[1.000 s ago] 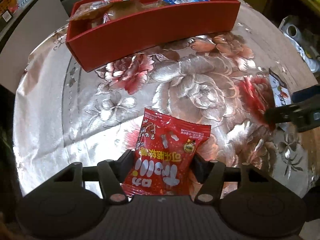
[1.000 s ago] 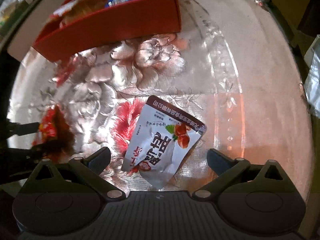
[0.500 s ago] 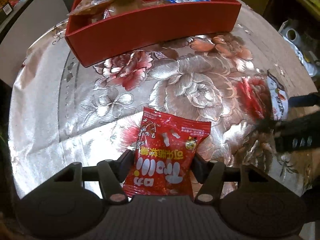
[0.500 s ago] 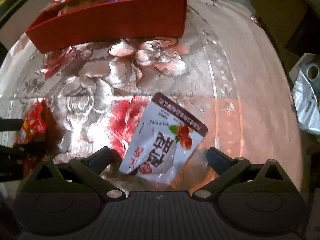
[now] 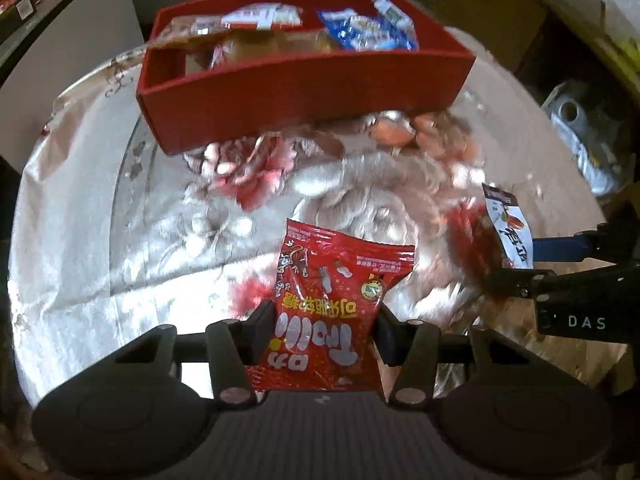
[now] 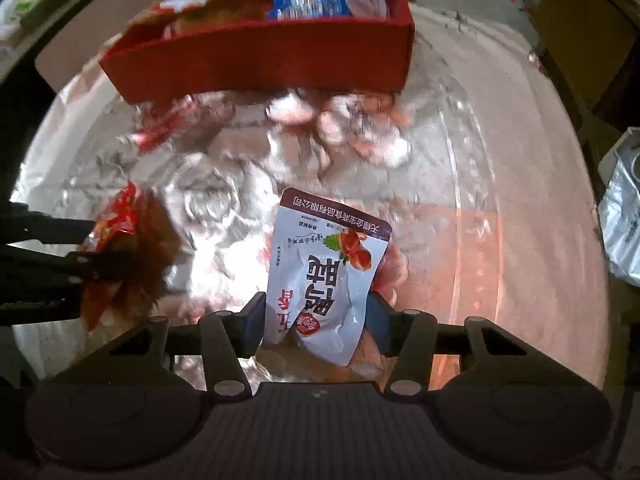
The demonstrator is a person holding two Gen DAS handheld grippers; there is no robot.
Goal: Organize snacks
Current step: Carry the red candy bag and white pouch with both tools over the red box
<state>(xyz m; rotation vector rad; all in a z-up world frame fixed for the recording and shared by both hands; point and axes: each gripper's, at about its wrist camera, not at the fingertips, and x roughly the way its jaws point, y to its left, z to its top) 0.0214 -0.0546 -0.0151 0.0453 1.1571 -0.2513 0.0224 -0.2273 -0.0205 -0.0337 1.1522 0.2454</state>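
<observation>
Open stretch of floral-clothed table [image 5: 168, 216] lying bare in front of the red tray [image 5: 304, 92]. Tray's tall near wall barring a low approach; compartments behind it crowded with snack packets [image 5: 364, 32], only the tray's left end showing spare room.

My left jaws hold a red packet [image 5: 328, 312] with white lettering; my right, a white packet [image 6: 324, 280] banded brown. Red box [image 5: 304, 96], upper frame. Silver tablecloth [image 5: 100, 220], red-pink flowers.

Red snack packet [image 5: 328, 312] and white pouch [image 6: 324, 280], both seemingly lifted, near red tray [image 5: 304, 96].
</observation>
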